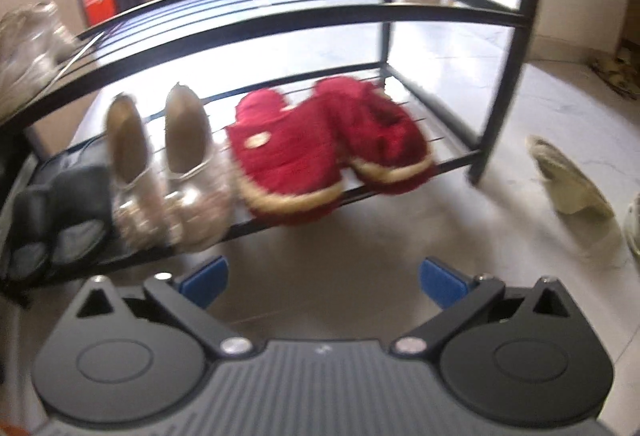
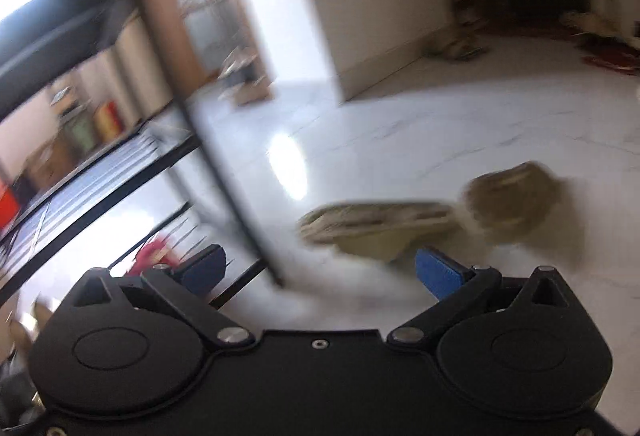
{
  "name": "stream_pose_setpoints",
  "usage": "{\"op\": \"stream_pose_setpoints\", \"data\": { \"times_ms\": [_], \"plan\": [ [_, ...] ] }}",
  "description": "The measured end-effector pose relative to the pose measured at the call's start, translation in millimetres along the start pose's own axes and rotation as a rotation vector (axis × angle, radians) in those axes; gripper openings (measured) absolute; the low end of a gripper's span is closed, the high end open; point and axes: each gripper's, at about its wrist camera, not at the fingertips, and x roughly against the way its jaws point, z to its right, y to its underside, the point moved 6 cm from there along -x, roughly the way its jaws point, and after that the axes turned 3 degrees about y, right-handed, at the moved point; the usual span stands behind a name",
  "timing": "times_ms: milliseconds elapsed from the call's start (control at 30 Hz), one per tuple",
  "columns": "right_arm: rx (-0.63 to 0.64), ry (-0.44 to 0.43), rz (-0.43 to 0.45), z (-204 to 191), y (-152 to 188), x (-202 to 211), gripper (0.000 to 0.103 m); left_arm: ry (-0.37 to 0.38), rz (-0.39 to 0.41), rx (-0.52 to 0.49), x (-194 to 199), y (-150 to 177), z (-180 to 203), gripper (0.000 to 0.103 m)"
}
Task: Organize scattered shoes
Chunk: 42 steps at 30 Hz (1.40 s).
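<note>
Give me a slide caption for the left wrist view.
Open left gripper faces shoe rack holding red slippers and silver shoes.

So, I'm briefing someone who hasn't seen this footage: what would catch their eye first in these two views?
Most striking is the pair of fluffy red slippers with cream trim on the lowest shelf of the black metal shoe rack, beside a pair of glittery silver flat shoes. Next, a beige shoe lying loose on the pale tiled floor, just right of the rack. Both grippers hang open and empty.
</note>
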Motion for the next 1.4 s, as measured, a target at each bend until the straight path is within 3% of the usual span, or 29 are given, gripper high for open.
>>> {"op": "stream_pose_setpoints", "data": {
  "times_ms": [133, 267, 433, 567, 767, 867, 1033, 1233, 1400],
  "plan": [
    [0.031, 0.057, 0.152, 47.5, -1.8, 12.2, 0.103, 0.112, 0.002, -0.018, -11.4, -6.8, 37.6, 0.102],
    [0.055, 0.093, 0.211, 85.0, 3.4, 14.1, 0.103, 0.124, 0.006, -0.074, -22.3, -10.8, 74.1, 0.103],
    [0.127, 0.085, 0.263, 103.8, 12.8, 16.0, 0.103, 0.193, -0.006, -0.048, -42.7, -10.9, 110.3, 0.102],
    [0.165, 0.08, 0.307, 109.7, 22.7, 13.8, 0.103, 0.262, 0.056, -0.021, -62.6, -9.6, 135.5, 0.102],
    [0.149, 0.059, 0.26, 114.6, 44.3, 7.7, 0.103, 0.323, 0.086, -0.14, -92.9, -15.7, 177.5, 0.102],
    [0.151, 0.075, 0.285, 112.8, 49.0, 4.3, 0.103, 0.407, 0.104, -0.07, -111.2, -24.1, 199.0, 0.102],
    [0.152, 0.081, 0.279, 108.3, 58.7, -6.0, 0.103, 0.472, 0.057, 0.01, -143.8, -31.1, 223.2, 0.102],
    [0.054, 0.062, 0.27, 109.3, 70.0, -17.1, 0.103, 0.483, 0.059, 0.023, -171.1, -33.1, 238.6, 0.101],
    [0.064, 0.022, 0.234, 102.2, 79.1, -20.1, 0.103, 0.476, -0.03, 0.17, -205.6, -35.1, 240.7, 0.102]
  ]
}}
